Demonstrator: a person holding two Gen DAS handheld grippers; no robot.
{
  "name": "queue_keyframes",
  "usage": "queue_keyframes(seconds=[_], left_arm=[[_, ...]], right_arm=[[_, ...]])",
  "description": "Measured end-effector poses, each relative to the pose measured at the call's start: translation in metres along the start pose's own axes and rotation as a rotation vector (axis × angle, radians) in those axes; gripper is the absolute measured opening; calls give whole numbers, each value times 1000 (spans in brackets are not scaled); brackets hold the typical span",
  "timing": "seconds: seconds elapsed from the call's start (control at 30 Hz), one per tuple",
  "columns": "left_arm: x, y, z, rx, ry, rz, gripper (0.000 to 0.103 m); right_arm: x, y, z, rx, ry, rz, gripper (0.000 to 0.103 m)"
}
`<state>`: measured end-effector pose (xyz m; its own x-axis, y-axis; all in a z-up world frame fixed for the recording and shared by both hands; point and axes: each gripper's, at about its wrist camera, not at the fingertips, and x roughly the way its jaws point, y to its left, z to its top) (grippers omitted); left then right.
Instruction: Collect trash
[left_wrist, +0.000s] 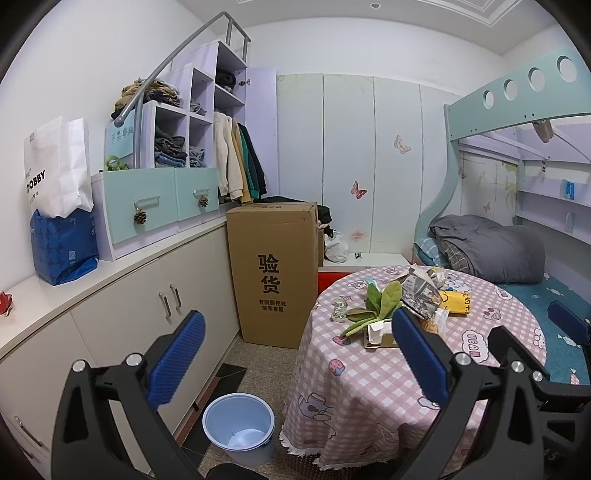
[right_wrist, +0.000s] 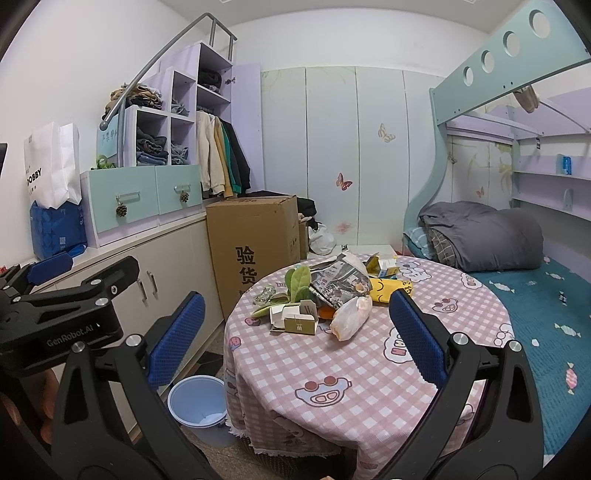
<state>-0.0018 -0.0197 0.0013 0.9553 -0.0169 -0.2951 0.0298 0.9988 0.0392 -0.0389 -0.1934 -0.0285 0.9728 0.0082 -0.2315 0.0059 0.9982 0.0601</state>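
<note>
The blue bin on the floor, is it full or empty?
Nearly empty: the blue bin stands upright, its inside bare apart from something pale at the bottom.

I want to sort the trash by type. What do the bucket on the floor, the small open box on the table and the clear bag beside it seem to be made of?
The bucket looks like smooth light-blue plastic with a slight sheen. The small open box appears to be thin matte cardboard, with folded flaps. The clear bag seems to be thin glossy plastic film, crinkled and see-through.
</note>
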Motion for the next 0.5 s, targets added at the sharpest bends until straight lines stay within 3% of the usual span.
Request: queue_keyframes(seconds=[0.5], left_arm=[[2,0,-2,-2,5,1,99]], right_arm=[[-2,2,5,2,6,2,98]])
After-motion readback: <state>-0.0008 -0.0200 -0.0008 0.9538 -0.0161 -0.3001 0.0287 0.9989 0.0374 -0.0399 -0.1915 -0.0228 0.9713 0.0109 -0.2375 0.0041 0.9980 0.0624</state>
